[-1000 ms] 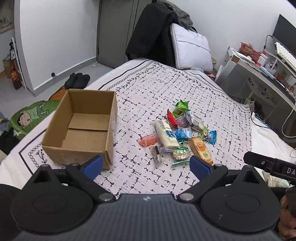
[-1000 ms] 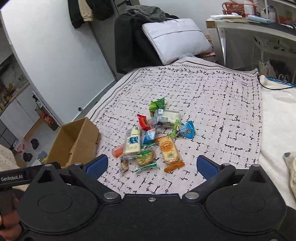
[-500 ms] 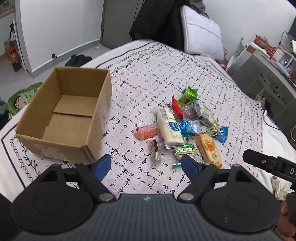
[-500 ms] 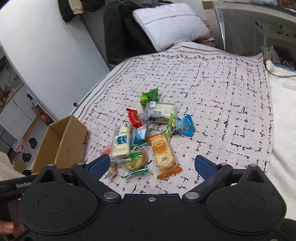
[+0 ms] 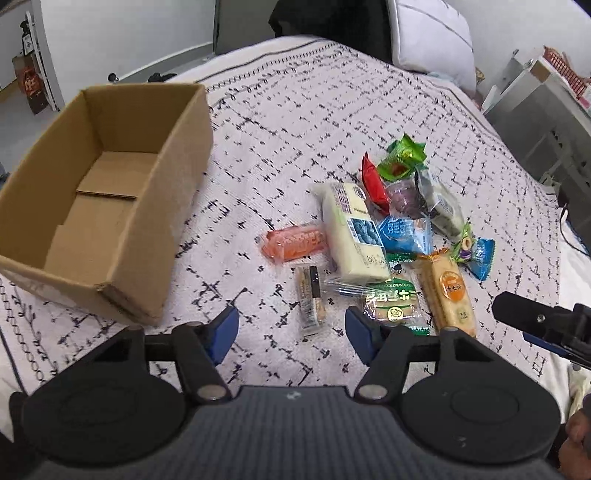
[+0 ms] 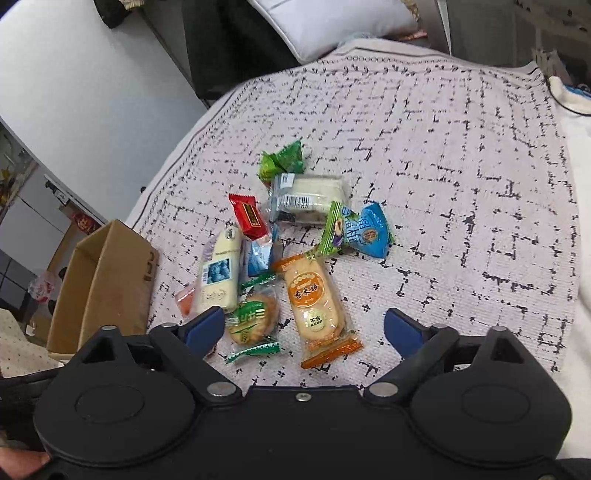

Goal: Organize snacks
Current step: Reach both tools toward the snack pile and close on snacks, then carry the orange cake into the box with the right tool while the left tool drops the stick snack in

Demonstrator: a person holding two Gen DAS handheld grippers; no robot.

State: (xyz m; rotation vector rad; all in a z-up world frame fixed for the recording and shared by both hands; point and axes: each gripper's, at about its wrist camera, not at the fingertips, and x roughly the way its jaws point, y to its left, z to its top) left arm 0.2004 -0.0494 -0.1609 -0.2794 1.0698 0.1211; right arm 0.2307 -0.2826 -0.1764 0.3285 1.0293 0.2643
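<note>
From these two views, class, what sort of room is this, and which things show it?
Most likely a bedroom: the snacks and cardboard box lie on a bed under a patterned bedspread, a white pillow stands at its head, and a desk stands beside it.

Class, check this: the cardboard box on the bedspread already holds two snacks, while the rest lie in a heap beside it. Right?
Not quite. The left wrist view shows the cardboard box holding no snacks. The rest stands: the snacks lie heaped beside it on the bedspread.

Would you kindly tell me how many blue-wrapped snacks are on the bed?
2. One blue packet lies mid-pile beside the long cream pack; the second blue packet sits at the pile's right edge. Others may hide underneath.
</note>
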